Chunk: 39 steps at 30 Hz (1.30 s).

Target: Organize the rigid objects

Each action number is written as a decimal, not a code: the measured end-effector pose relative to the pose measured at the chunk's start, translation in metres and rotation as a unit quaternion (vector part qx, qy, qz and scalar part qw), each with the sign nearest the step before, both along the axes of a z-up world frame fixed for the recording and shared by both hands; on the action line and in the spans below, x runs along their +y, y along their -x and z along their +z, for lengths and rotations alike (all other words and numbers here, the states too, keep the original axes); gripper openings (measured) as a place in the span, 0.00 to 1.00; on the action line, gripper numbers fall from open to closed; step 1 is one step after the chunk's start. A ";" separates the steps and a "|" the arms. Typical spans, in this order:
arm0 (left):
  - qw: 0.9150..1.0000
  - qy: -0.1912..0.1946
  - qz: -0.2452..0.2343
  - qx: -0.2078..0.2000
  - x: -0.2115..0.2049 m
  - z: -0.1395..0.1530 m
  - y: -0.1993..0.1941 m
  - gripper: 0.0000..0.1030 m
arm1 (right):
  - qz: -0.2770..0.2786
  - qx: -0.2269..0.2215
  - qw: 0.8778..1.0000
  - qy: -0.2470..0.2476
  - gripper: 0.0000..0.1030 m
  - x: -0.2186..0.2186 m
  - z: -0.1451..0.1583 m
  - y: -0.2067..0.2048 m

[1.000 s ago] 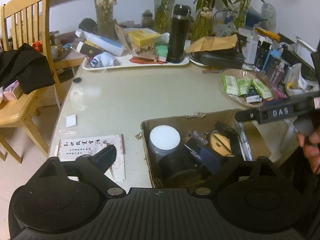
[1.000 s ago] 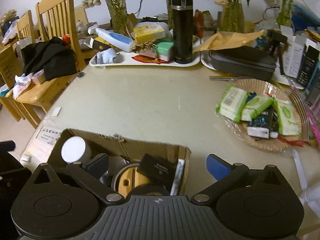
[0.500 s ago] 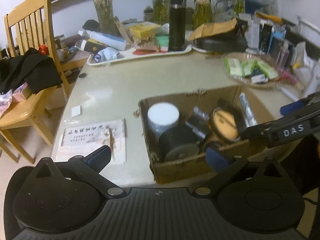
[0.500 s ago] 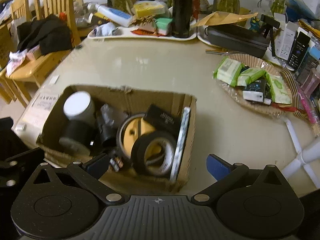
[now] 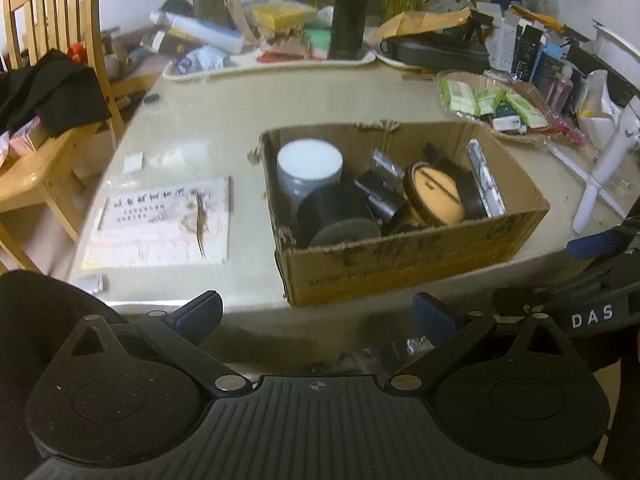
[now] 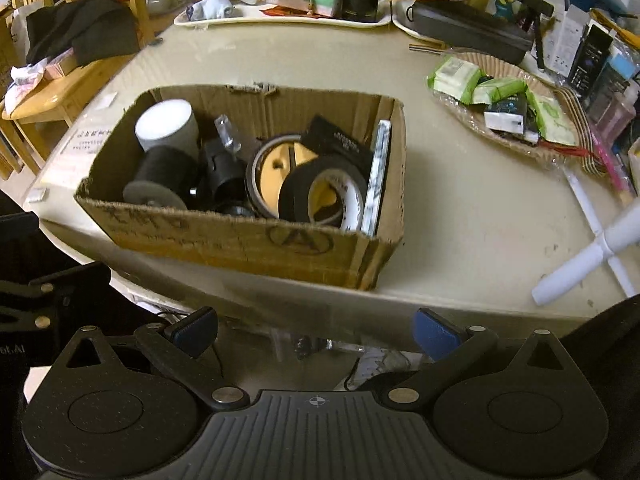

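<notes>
Pulling back: your left gripper (image 5: pixel 316 312) and right gripper (image 6: pixel 316 330) now off tabletop (image 6: pixel 460 208) edge, both spread wide, empty. Cardboard box (image 6: pixel 248 236) fully packed, lower centre; sorting looks finished.

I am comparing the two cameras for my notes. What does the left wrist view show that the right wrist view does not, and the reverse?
Only the left wrist view shows the printed booklet lying whole beside the box, and the right gripper at its edge.

Only the right wrist view shows the black tape roll facing the camera, and the triangle mark on the box front.

Both show the cardboard box, the white-lidded jar and the wicker basket, with open, empty jaws.
</notes>
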<state>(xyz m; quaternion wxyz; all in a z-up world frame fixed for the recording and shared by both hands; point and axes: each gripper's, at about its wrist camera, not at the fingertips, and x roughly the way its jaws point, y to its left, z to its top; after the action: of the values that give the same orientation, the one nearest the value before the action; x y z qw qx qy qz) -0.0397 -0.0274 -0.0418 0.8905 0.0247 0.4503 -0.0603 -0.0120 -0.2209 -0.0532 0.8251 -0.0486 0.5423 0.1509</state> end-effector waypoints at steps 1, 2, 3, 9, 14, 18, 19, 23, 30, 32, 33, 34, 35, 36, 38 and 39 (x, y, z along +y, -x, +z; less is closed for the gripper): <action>1.000 -0.006 0.000 0.002 -0.002 -0.002 0.000 1.00 | 0.001 -0.001 1.000 0.001 1.00 0.000 -0.003 0.001; 1.000 -0.013 -0.002 0.004 -0.004 -0.003 0.000 1.00 | 0.001 -0.001 1.000 0.002 1.00 0.000 -0.006 0.002; 1.000 -0.019 -0.004 0.006 -0.006 -0.004 0.000 1.00 | 0.001 0.000 1.000 0.004 1.00 0.001 -0.009 0.002; 0.999 -0.035 -0.014 0.011 -0.013 -0.008 0.000 1.00 | -0.020 0.008 1.000 -0.011 1.00 -0.009 -0.014 -0.001; 0.999 -0.035 -0.009 0.014 -0.012 -0.009 -0.001 1.00 | -0.029 0.014 0.999 -0.018 1.00 -0.012 -0.015 -0.005; 0.999 -0.032 -0.004 0.017 -0.009 -0.009 -0.002 1.00 | -0.018 0.010 1.000 -0.015 1.00 -0.008 -0.014 -0.004; 0.999 -0.031 -0.004 0.017 -0.009 -0.009 -0.002 1.00 | -0.015 0.009 1.000 -0.014 1.00 -0.007 -0.014 -0.004; 0.999 -0.030 -0.002 0.018 -0.008 -0.009 -0.003 1.00 | -0.007 0.007 1.000 -0.008 1.00 -0.003 -0.014 -0.004; 0.999 -0.027 -0.001 0.018 -0.007 -0.009 -0.003 1.00 | -0.008 0.008 1.000 -0.008 1.00 -0.002 -0.014 -0.004; 1.000 -0.025 0.000 0.018 -0.007 -0.009 -0.003 1.00 | -0.008 0.008 1.000 -0.007 1.00 -0.002 -0.014 -0.004; 1.000 -0.025 0.000 0.018 -0.007 -0.009 -0.003 1.00 | -0.008 0.008 1.000 -0.007 1.00 -0.002 -0.014 -0.004; 1.000 -0.025 0.000 0.018 -0.007 -0.009 -0.003 1.00 | -0.008 0.008 1.000 -0.007 1.00 -0.002 -0.014 -0.004; 1.000 -0.025 0.000 0.018 -0.007 -0.009 -0.003 1.00 | -0.008 0.008 1.000 -0.007 1.00 -0.002 -0.014 -0.004; 1.000 -0.025 0.000 0.018 -0.007 -0.009 -0.003 1.00 | -0.007 0.008 1.000 -0.007 1.00 -0.002 -0.014 -0.004; 1.000 -0.025 0.000 0.018 -0.007 -0.009 -0.003 1.00 | -0.008 0.008 1.000 -0.007 1.00 -0.002 -0.014 -0.004; 1.000 -0.025 0.001 0.019 -0.007 -0.009 -0.003 1.00 | -0.008 0.009 1.000 -0.007 1.00 -0.002 -0.014 -0.004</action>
<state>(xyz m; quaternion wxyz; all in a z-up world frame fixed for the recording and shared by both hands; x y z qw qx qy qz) -0.0365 -0.0344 -0.0509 0.8812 0.0453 0.4681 -0.0490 -0.0081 -0.2230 -0.0671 0.8218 -0.0376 0.5487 0.1487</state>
